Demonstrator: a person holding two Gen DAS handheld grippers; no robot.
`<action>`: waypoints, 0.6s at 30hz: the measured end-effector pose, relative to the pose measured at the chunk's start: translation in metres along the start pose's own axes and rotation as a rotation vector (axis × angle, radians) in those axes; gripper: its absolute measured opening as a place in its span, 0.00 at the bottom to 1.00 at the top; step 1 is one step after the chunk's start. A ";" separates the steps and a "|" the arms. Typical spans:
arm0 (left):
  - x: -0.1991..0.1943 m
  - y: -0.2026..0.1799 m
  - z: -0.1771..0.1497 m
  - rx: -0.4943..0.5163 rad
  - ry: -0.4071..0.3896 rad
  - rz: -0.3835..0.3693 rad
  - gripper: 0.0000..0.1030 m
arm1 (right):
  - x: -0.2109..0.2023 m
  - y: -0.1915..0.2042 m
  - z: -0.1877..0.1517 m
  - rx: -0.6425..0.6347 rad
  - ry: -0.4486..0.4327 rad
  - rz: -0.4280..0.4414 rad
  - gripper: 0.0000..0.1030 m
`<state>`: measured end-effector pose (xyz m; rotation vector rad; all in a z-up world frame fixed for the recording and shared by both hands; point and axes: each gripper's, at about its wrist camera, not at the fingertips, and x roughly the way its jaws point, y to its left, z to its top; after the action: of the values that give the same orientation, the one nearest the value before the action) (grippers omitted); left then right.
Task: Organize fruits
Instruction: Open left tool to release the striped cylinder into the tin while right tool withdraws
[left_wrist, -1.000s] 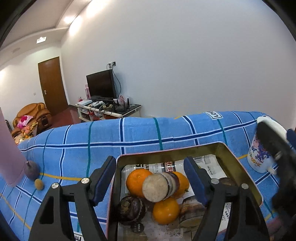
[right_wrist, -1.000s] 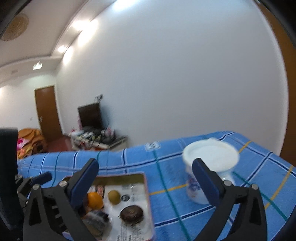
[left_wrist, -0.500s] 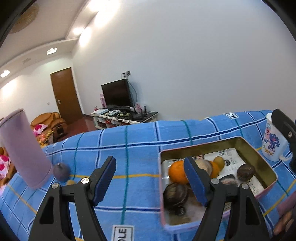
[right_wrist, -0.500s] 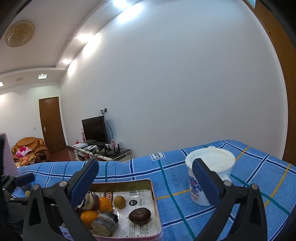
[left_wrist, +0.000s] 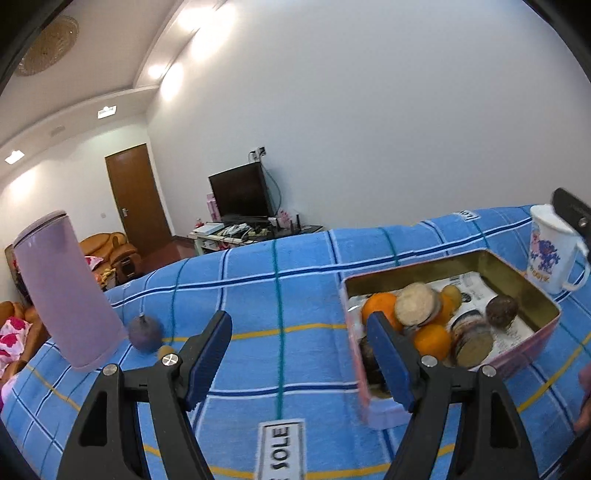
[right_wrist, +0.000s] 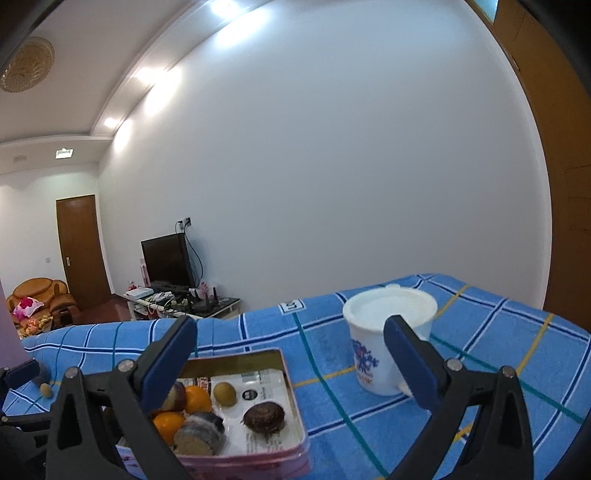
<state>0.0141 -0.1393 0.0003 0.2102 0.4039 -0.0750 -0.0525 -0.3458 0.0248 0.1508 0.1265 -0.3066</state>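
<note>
A pink tin tray (left_wrist: 532, 345) (right_wrist: 291, 387) on the blue checked cloth holds oranges (left_wrist: 376, 308) (right_wrist: 197, 398), a small yellow-green fruit (right_wrist: 224, 393), dark brown round fruits (left_wrist: 501, 310) (right_wrist: 264, 416) and cut brown rounds (left_wrist: 415, 303). A dark purple fruit (left_wrist: 144, 332) and a small tan fruit (left_wrist: 165, 350) lie on the cloth at the left. My left gripper (left_wrist: 299, 354) is open and empty, left of the tray. My right gripper (right_wrist: 291, 363) is open and empty, above the tray's far right corner.
A tall lilac tumbler (left_wrist: 66, 288) stands at the left beside the purple fruit. A white lidded mug with a blue print (left_wrist: 552, 249) (right_wrist: 384, 343) stands right of the tray. The cloth's far edge drops off toward a room with a TV.
My left gripper has pulled back and swung left, off the tray, so the tumbler and loose fruits came into view. My right gripper has steadied, with the tray and mug nearer.
</note>
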 end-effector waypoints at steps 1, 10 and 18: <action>0.001 0.004 -0.002 -0.008 0.012 -0.002 0.74 | -0.004 0.000 -0.001 0.007 -0.003 0.000 1.00; -0.009 0.024 -0.011 -0.027 0.005 0.008 0.74 | -0.021 0.011 -0.004 -0.016 0.022 0.001 1.00; -0.016 0.046 -0.018 -0.053 -0.007 0.015 0.74 | -0.034 0.027 -0.009 -0.023 0.032 0.028 1.00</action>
<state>-0.0023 -0.0904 -0.0013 0.1605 0.3968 -0.0501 -0.0775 -0.3094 0.0239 0.1345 0.1599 -0.2751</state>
